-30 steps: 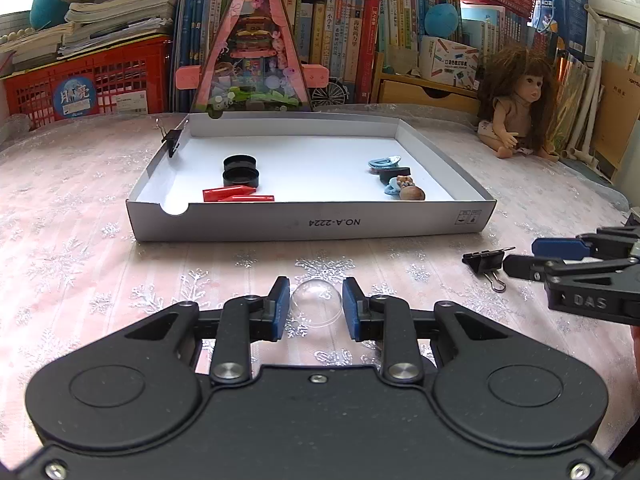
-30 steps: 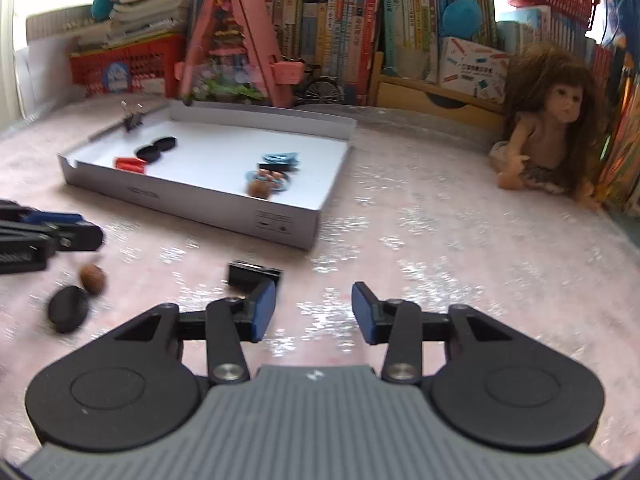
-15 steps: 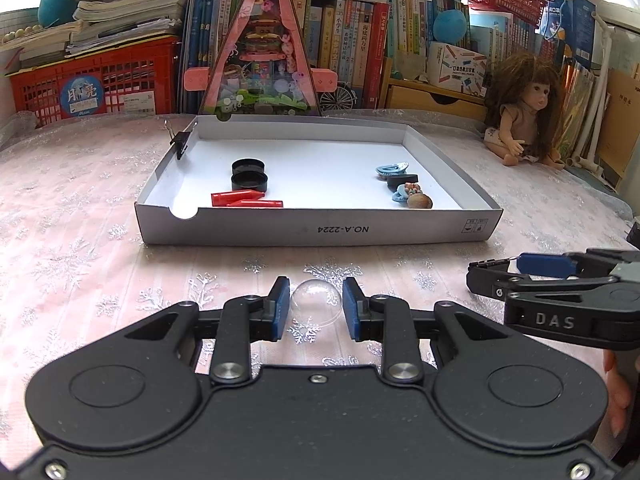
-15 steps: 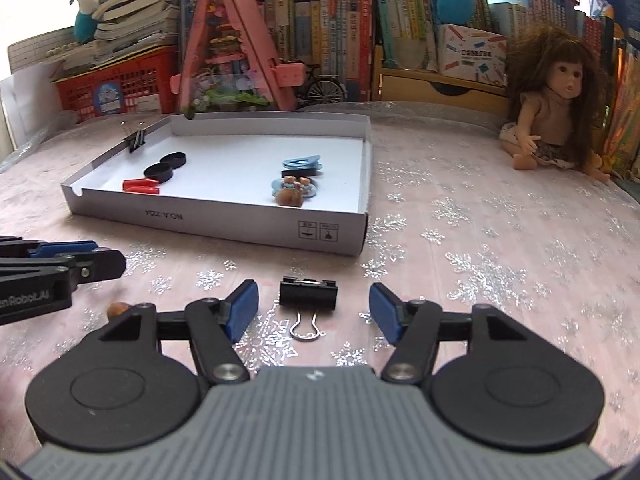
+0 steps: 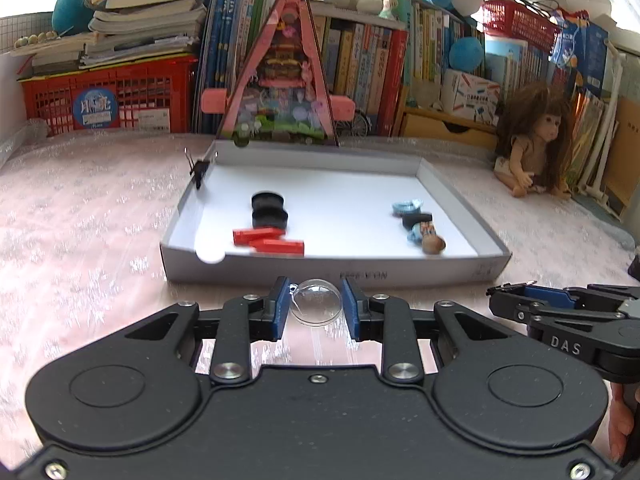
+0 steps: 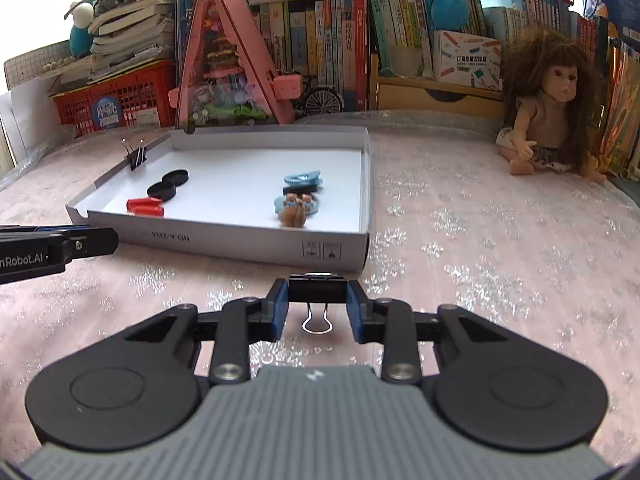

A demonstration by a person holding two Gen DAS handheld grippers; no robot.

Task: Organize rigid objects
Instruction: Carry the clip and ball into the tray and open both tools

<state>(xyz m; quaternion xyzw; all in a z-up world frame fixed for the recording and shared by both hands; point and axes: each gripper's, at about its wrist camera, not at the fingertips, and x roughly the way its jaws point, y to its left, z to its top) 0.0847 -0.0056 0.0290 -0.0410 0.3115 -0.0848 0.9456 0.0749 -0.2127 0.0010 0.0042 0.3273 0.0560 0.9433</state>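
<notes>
Gripping clear dome point(image 5: 316, 307): left gripper point(image 5: 315, 309) | right gripper point(image 6: 318, 307) fingers clamp binder clip point(image 6: 317, 293) | both before white tray point(image 6: 224, 240)

My left gripper point(image 5: 316, 308) has its blue pads pressed on both sides of a clear ball point(image 5: 316, 307), and my right gripper point(image 6: 318, 306) pinches a black binder clip point(image 6: 318, 293) between its pads
</notes>
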